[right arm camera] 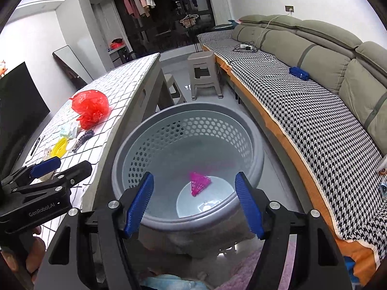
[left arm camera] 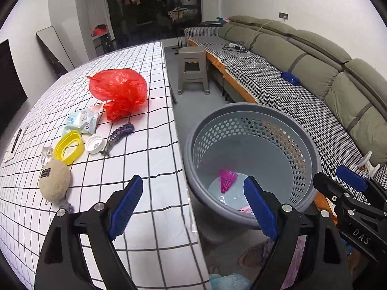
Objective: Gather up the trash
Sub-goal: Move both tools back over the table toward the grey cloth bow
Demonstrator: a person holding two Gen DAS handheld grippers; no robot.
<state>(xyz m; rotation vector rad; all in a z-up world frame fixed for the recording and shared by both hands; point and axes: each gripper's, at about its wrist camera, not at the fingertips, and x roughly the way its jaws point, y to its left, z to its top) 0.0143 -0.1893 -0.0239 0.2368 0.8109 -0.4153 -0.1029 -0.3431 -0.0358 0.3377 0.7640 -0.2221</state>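
Note:
A grey perforated basket stands on the floor beside the checked table. A pink shuttlecock lies at its bottom. On the table lie a red plastic bag, a wipes packet, a yellow ring lid, a white cap, a purple braided piece, crumpled clear plastic and a beige plush pouch. My left gripper hangs open and empty over the table's edge. My right gripper is open and empty above the basket.
A grey plastic stool stands beyond the basket. A long sofa with a houndstooth cover runs along the right, with a blue object on it. A pen lies at the table's left. A mirror leans on the far wall.

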